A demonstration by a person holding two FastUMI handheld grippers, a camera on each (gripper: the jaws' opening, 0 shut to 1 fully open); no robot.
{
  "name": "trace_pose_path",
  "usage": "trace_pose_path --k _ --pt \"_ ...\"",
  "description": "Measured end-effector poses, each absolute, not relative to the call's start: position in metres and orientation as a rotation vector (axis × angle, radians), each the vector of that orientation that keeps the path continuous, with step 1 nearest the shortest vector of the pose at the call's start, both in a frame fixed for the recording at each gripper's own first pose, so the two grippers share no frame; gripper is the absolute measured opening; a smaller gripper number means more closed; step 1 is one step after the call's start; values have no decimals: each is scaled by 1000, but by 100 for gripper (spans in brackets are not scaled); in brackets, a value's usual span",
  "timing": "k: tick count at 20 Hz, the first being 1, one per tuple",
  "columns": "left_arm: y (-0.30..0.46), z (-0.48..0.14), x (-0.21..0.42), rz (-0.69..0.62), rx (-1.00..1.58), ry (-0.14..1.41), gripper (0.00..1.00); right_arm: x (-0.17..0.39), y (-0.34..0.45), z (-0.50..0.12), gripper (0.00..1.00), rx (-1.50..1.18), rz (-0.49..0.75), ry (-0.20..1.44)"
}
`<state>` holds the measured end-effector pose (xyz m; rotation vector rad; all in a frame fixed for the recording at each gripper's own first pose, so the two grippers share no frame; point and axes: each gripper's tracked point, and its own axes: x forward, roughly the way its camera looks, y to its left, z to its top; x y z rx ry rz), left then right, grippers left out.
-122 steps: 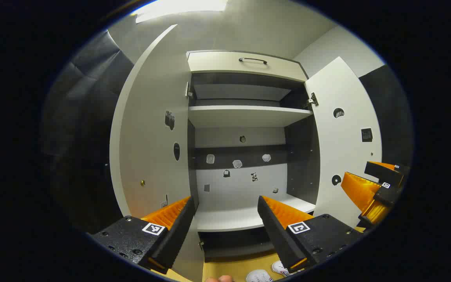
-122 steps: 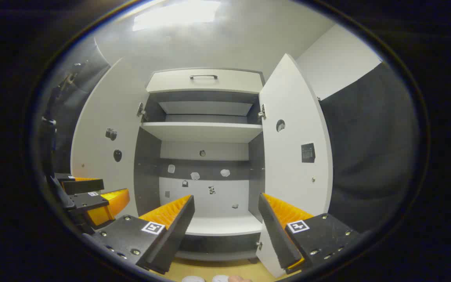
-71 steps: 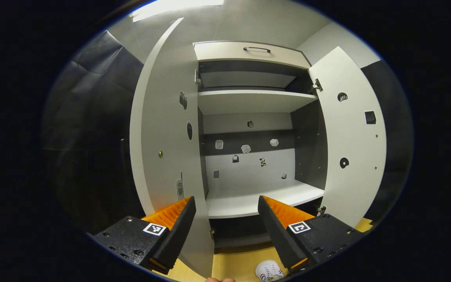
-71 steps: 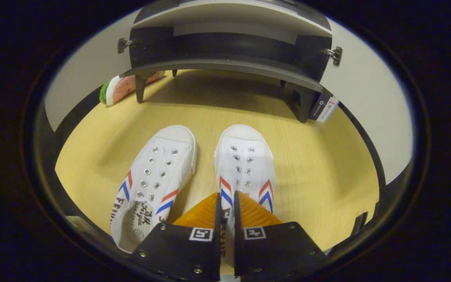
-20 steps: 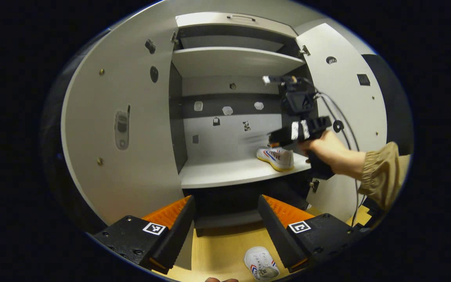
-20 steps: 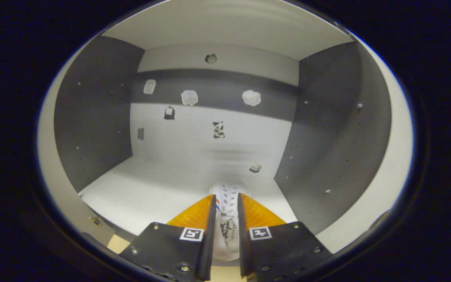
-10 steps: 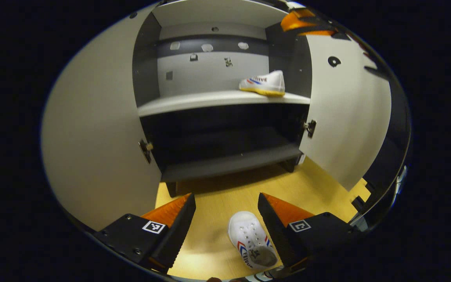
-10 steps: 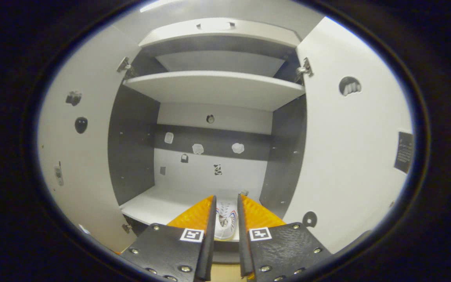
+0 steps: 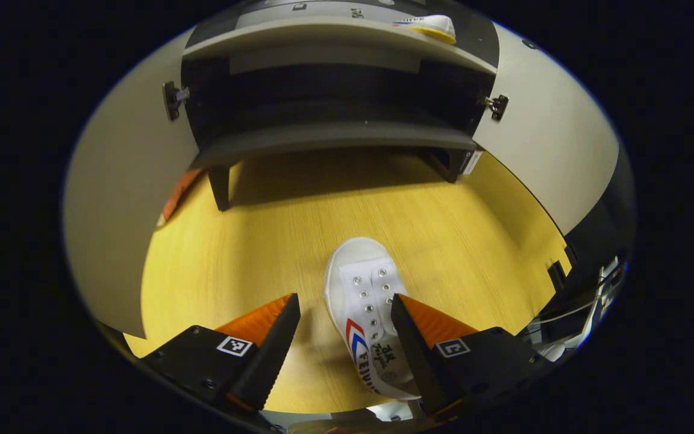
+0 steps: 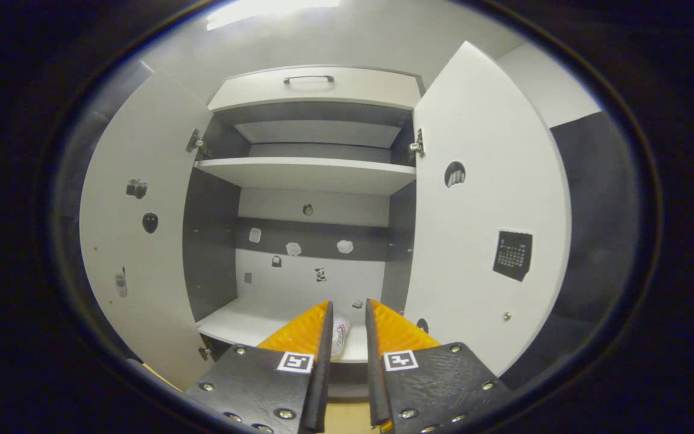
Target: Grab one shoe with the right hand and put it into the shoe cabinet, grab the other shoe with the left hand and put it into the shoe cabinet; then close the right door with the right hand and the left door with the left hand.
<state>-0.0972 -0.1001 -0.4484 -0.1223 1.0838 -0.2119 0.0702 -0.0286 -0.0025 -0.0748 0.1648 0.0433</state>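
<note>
A white shoe point(image 9: 366, 301) with red and blue stripes lies on the wooden floor point(image 9: 250, 241), toe towards the shoe cabinet point(image 9: 329, 135). My left gripper point(image 9: 344, 302) is open just above it; the shoe lies between the fingers, close against the right one. The other shoe point(image 9: 428, 24) rests on the right side of the cabinet's white shelf point(image 10: 232, 322), and part of this shoe point(image 10: 340, 337) shows through the narrow gap of my right gripper point(image 10: 347, 308). That gripper is back from the cabinet, shut and holding nothing. The left door point(image 10: 136, 241) and right door point(image 10: 479, 211) stand open.
A reddish flat thing point(image 9: 175, 190) lies on the floor beside the left door point(image 9: 112, 205). A label point(image 9: 470, 163) hangs by the cabinet's right leg. Cables point(image 9: 588, 301) run at the far right. An upper shelf point(image 10: 311, 172) and a drawer handle point(image 10: 308, 78) top the cabinet.
My left gripper has tipped down and dropped towards the shoe on the floor, which now lies between its fingers. My right gripper has drawn back from the cabinet, leaving its shoe on the shelf.
</note>
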Motion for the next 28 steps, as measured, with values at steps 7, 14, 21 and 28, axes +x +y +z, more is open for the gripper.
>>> trace_pose_path --k 7,14,21,28 --pt "-109 -477 -117 -198 -182 1182 91 61 -44 4 28 -78 5 152" --pt "-111 -487 -125 -174 -338 1239 75 62 -38 6 28 -74 14 140" --pt "-108 -487 -123 -138 -397 1283 32 61 -32 10 28 -78 23 123" --pt "-98 -461 -109 -177 -272 1196 2 58 -37 8 28 -82 13 123"
